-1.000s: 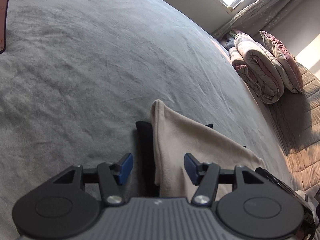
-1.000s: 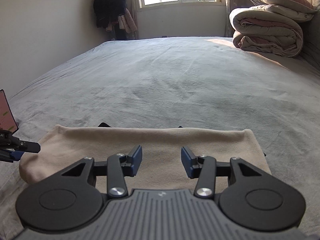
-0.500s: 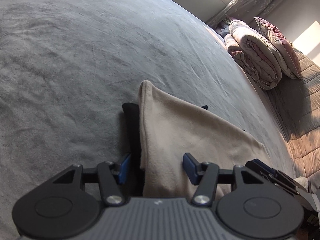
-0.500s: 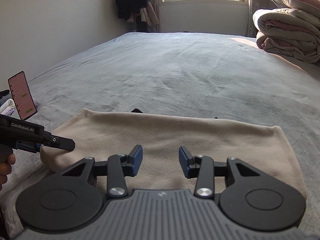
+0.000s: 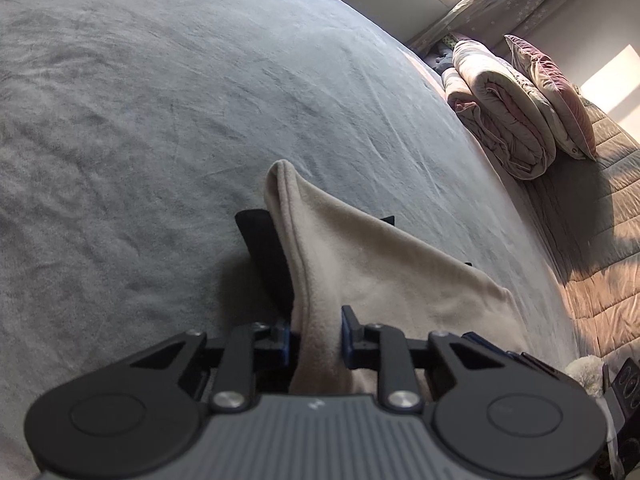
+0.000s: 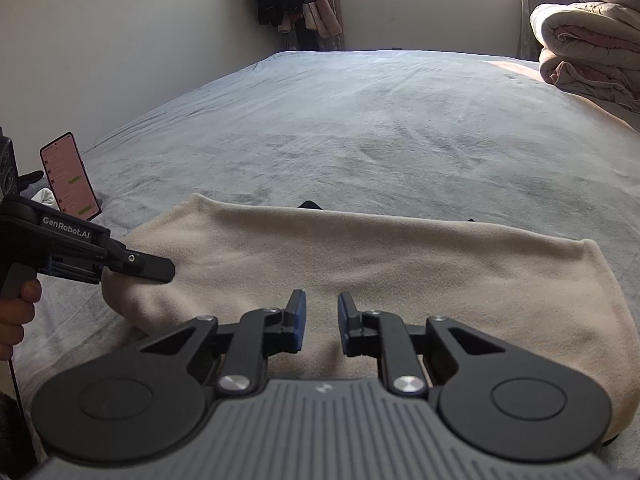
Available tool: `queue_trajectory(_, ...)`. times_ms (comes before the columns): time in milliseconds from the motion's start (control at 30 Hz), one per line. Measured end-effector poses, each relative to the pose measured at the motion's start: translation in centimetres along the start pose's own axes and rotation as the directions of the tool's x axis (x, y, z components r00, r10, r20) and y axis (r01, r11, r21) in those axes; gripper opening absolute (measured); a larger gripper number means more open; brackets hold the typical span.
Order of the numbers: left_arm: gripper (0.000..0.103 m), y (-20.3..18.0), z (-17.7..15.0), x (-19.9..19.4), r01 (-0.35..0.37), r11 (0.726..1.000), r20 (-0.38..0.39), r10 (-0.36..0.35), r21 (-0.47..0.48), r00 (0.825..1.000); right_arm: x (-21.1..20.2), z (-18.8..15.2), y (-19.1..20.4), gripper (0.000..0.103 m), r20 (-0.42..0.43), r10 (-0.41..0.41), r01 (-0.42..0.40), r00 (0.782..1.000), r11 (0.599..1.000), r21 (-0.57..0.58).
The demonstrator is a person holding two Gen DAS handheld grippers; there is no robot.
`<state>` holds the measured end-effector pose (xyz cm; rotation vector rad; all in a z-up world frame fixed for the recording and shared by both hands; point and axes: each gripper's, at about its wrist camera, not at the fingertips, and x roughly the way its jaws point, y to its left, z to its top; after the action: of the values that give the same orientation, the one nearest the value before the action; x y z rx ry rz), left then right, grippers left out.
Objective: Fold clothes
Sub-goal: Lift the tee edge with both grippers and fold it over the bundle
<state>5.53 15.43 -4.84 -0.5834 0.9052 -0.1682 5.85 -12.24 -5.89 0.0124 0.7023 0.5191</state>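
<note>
Here, your left hand-held gripper is clenched on the near left edge of the beige garment, a ridge of cloth pinched between its blue pads. The garment lies folded on the grey bed, near you, with a black garment showing from beneath its left and far edges. Your right hand-held gripper sits over the garment's near middle, its pads narrowly parted; whether cloth is caught between them cannot be told. At far right lie a rolled quilt and a pillow; at left, a phone stands upright.
</note>
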Motion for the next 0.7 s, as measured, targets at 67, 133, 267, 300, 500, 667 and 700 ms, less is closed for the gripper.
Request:
queue_trajectory(67, 0.022, -0.9, 0.3, -0.7, 0.018, 1.000, 0.013, -0.018, 0.011, 1.000, 0.4, -0.2, 0.0, 0.019, -0.014, 0.004, -0.004, 1.000, 1.000, 0.013)
queue_trajectory(133, 0.022, -1.7, 0.5, -1.4, 0.036, 0.999, 0.026, -0.036, 0.022, 0.999, 0.7, -0.4, -0.1, 0.019, -0.027, 0.008, -0.007, 1.000, 1.000, 0.026)
queue_trajectory(267, 0.021, -3.4, 1.0, -2.0, 0.088, 0.996, 0.042, -0.089, 0.028, 0.995, 1.5, -0.8, -0.2, 0.019, -0.053, 0.016, -0.013, 0.998, 0.999, 0.053)
queue_trajectory(300, 0.021, -3.9, 1.1, -2.0, 0.100, 0.995, 0.045, -0.101, 0.030, 0.994, 1.7, -0.9, -0.2, 0.019, -0.054, 0.017, -0.014, 0.998, 0.998, 0.061)
queue_trajectory(500, 0.021, -6.6, 1.0, -1.3, 0.164, 0.985, 0.060, -0.167, 0.057, 0.984, 0.7, -0.5, -0.7, 0.020, -0.058, 0.034, -0.028, 0.998, 0.994, 0.102)
queue_trajectory(667, 0.021, -8.8, 0.8, -0.6, 0.216, 0.973, 0.070, -0.222, 0.080, 0.973, -1.4, -0.1, -2.6, 0.028, -0.033, 0.033, -0.027, 0.999, 0.983, 0.183)
queue_trajectory(700, 0.021, -9.2, 0.7, -0.2, 0.226, 0.970, 0.069, -0.232, 0.085, 0.970, -1.9, 0.0, -3.4, 0.031, -0.023, 0.039, -0.033, 0.999, 0.975, 0.219)
